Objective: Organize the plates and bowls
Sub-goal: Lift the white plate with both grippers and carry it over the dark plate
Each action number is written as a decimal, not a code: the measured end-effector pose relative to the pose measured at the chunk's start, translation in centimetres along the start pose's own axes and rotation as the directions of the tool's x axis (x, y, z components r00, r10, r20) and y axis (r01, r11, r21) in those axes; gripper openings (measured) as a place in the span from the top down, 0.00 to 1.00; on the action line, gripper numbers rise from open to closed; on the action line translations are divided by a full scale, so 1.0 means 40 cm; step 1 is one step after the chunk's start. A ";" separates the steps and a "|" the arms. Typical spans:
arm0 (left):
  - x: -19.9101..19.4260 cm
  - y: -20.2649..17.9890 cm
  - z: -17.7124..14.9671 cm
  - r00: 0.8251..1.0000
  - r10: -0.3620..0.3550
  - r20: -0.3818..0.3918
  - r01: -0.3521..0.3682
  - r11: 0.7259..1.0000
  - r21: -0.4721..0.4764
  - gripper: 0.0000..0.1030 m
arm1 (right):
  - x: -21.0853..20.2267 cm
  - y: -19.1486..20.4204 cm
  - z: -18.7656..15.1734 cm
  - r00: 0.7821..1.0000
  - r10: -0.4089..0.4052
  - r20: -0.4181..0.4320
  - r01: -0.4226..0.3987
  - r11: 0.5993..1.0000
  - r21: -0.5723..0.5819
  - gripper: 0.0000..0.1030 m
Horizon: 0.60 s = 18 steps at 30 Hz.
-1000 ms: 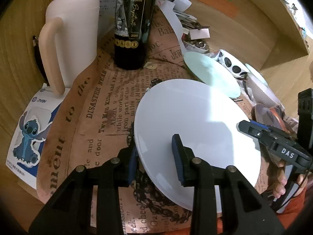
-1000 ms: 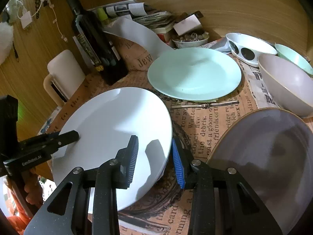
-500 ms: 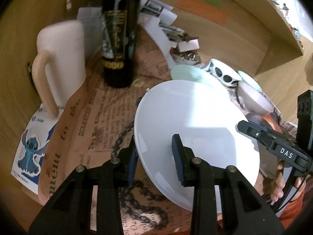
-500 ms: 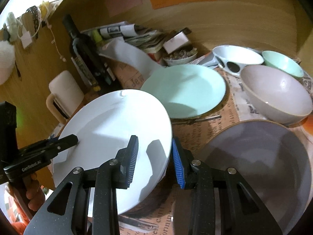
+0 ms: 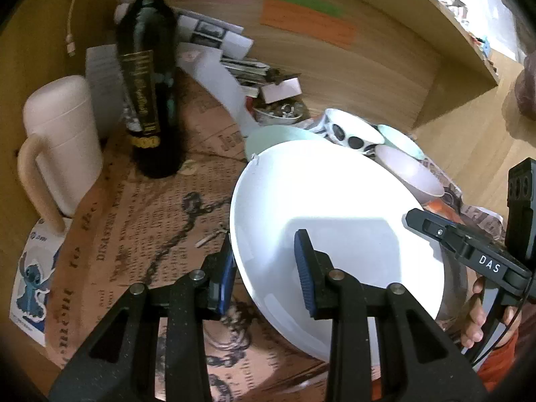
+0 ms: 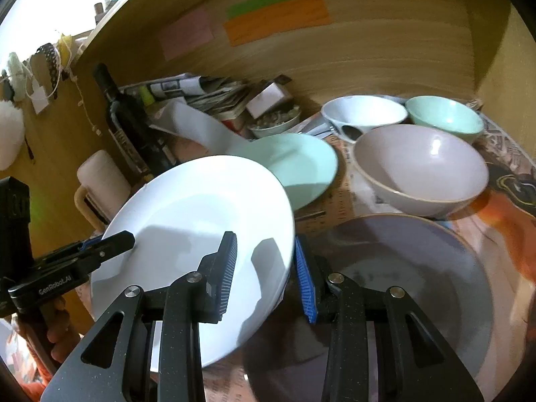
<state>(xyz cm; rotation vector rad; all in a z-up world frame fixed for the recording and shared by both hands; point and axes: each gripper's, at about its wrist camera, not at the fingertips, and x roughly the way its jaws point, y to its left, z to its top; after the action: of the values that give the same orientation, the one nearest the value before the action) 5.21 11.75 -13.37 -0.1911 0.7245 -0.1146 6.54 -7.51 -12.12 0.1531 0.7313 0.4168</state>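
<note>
A large white plate [image 5: 335,207] [image 6: 197,221] is held above the table between both grippers, level with a slight tilt. My left gripper [image 5: 264,268] is shut on its left rim, one finger above and one below. My right gripper [image 6: 264,268] is shut on its right rim the same way. A mint plate [image 6: 301,164] lies on the table behind it. A grey plate [image 6: 418,284] lies under my right gripper. A beige bowl [image 6: 422,167], a white spotted bowl [image 6: 365,114] and a mint bowl [image 6: 445,117] stand at the back right.
A dark wine bottle [image 5: 147,93] and a cream jug [image 5: 60,140] stand at the left. Papers, a small dish of bits [image 6: 274,120] and a box lie against the wooden back wall [image 6: 368,50]. A newspaper-print cloth [image 5: 140,227] covers the table.
Both grippers have lifted the white plate off the table and raised it. The table's back and the bowls have come into fuller view.
</note>
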 end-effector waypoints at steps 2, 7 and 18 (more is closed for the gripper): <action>0.004 -0.016 0.001 1.000 -0.010 0.001 0.010 1.000 0.010 0.68 | -0.013 -0.014 0.000 1.000 -0.008 0.008 0.008 1.000 0.012 0.69; 0.012 -0.054 0.003 0.999 -0.036 0.001 0.036 0.999 0.034 0.68 | -0.044 -0.041 -0.006 0.999 -0.026 0.027 0.025 0.999 0.033 0.69; 0.030 -0.139 -0.006 0.996 -0.083 -0.020 0.084 0.993 0.085 0.68 | -0.104 -0.100 -0.026 0.997 -0.068 0.045 0.065 0.996 0.062 0.69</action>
<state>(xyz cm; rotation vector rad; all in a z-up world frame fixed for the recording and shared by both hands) 5.73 6.10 -13.13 -0.1384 0.7263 -0.2267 4.31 -12.89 -11.43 0.1946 0.7010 0.3263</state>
